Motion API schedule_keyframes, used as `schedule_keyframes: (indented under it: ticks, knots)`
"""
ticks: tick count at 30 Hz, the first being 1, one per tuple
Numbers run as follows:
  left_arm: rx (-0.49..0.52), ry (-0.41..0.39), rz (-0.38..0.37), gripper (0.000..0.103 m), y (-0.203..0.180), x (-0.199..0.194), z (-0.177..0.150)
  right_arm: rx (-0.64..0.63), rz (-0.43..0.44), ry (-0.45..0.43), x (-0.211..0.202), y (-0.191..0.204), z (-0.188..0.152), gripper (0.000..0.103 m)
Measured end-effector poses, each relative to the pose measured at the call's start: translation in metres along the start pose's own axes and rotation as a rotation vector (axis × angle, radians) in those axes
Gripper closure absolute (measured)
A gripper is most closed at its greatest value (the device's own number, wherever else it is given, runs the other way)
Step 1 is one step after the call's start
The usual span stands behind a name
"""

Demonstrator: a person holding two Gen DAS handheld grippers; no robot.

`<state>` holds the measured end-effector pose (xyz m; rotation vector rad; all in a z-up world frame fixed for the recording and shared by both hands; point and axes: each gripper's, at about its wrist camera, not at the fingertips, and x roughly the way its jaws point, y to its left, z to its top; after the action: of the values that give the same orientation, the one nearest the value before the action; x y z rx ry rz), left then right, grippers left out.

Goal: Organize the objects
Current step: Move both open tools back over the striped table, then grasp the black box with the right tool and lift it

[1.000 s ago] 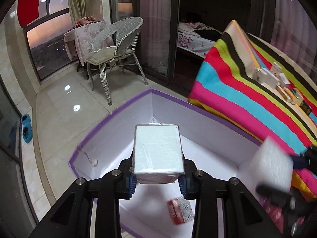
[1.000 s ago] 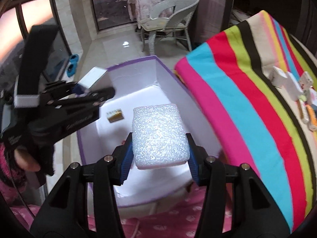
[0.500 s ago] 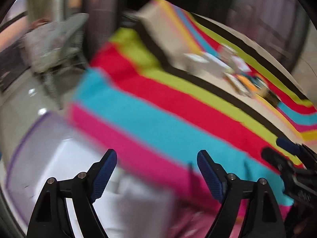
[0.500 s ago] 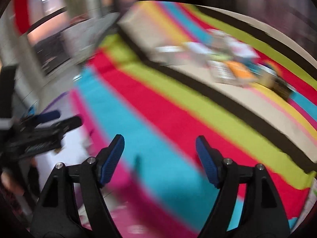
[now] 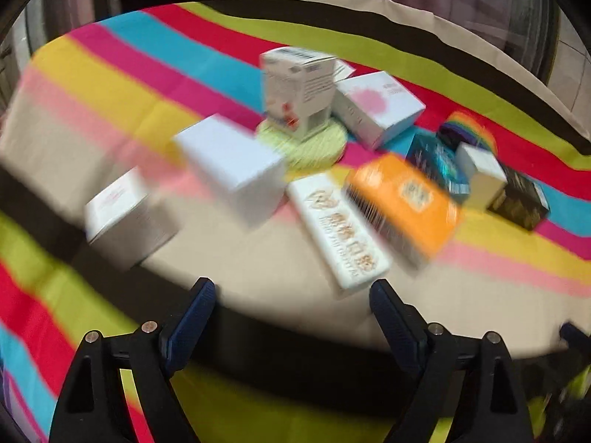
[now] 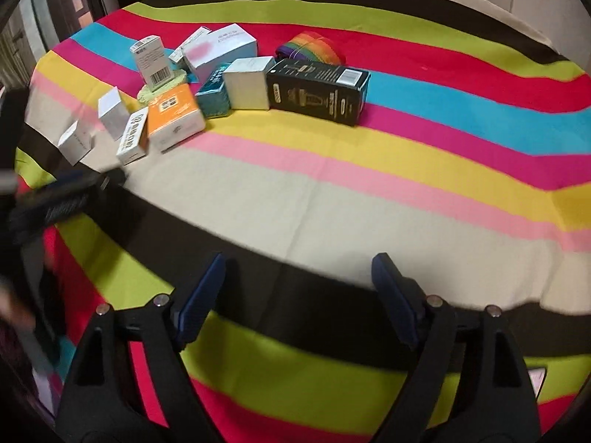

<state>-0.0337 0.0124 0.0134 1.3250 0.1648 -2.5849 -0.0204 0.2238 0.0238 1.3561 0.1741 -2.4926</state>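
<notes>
Several small boxes lie clustered on the striped cloth (image 6: pixel 369 184). My left gripper (image 5: pixel 291 288) hovers just short of them, its jaws opening with nothing between them. Nearest it are a long white box with gold letters (image 5: pixel 340 229), an orange box (image 5: pixel 402 199) and a plain white box (image 5: pixel 229 162). My right gripper (image 6: pixel 299 262) is over bare cloth, jaws also opening and empty. Far ahead of it lie a black box (image 6: pixel 317 88), a white cube (image 6: pixel 247 81) and the orange box (image 6: pixel 173 114). The left gripper (image 6: pixel 62 199) shows blurred at that view's left edge.
An upright white box (image 5: pixel 295 88) stands on a green coaster (image 5: pixel 303 147), beside a white box with a pink splash (image 5: pixel 376 107). A teal box (image 6: pixel 214 92) and a rainbow roll (image 6: pixel 310 48) sit in the pile. The cloth's edge drops off at the left.
Both grippers swung away from the purple-edged white bin to over the striped cloth. The left's white box and the right's foam block are gone from the jaws, which now stand wide.
</notes>
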Motion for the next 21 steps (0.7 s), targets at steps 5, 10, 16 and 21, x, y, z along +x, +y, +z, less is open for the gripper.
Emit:
schedule_keyframes:
  ticks: [5,10,16,21]
  knots:
    - [-0.022,0.011,0.008,0.007,-0.001,0.023,0.027,-0.023,0.005,0.02,0.032,-0.015,0.036,0.015]
    - [-0.031,0.001,-0.009,0.007,0.002,0.022,0.026,-0.134,0.016,0.048,0.069,-0.035,0.086,0.009]
    - [-0.055,-0.007,-0.04,0.003,0.008,0.021,0.026,-0.32,0.15,0.011,0.106,-0.04,0.138,0.008]
    - [-0.105,-0.019,-0.038,0.003,0.018,0.018,0.025,-0.359,0.157,-0.001,0.099,-0.022,0.143,0.061]
